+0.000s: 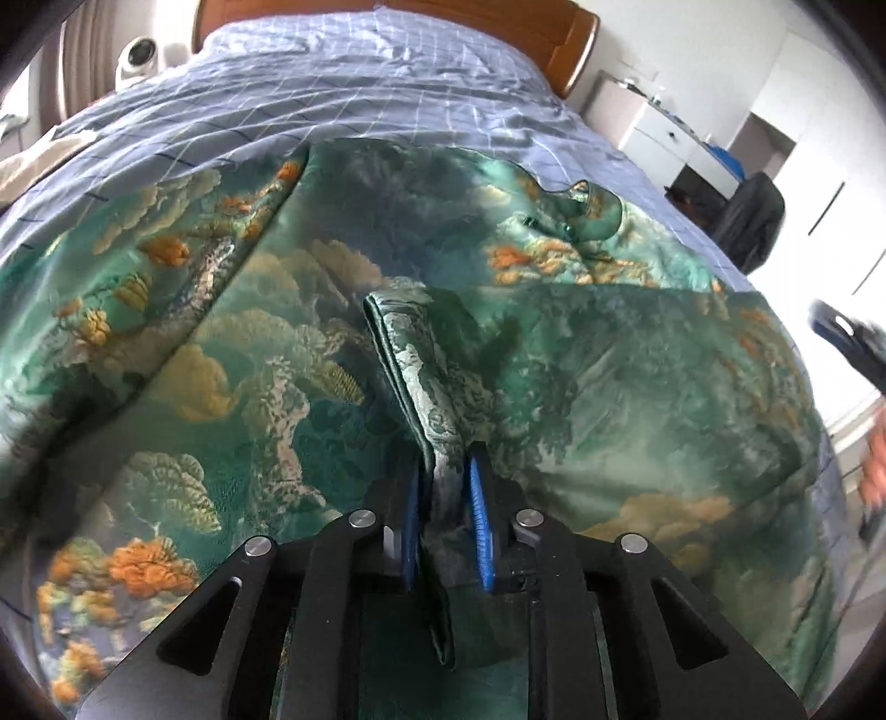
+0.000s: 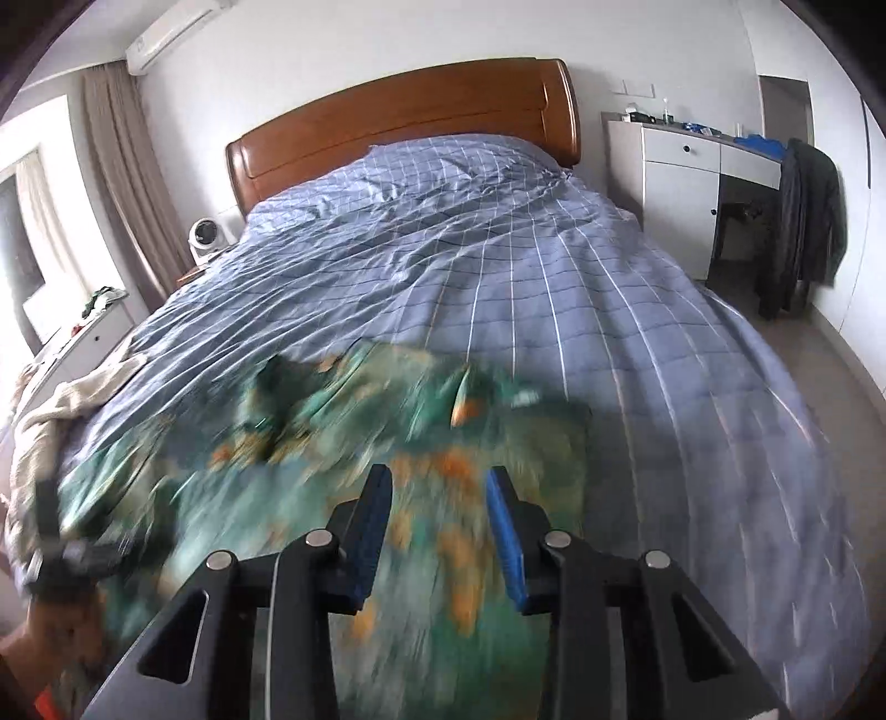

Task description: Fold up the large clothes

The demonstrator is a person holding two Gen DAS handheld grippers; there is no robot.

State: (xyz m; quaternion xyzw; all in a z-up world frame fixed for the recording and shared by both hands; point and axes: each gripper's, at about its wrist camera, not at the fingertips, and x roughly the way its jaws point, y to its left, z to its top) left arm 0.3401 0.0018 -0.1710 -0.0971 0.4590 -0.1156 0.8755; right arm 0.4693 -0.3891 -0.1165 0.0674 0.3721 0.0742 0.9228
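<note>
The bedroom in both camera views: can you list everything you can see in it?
Patterned garment: one, green with orange, spread on the bed.
Bedcover: one, blue checked, over the bed.
Headboard: one, brown wood, far end.
Beige cloth: one, bed's left edge.
Small fan: one, white, beside the headboard.
Cabinet: one, white, right wall.
Dark jacket: one, hanging by the cabinet.
Air conditioner: one, white, high on the wall.
Curtain: one, beige, left.
Left gripper: black and blue, shut on a garment fold.
Right gripper: open above the garment.
</note>
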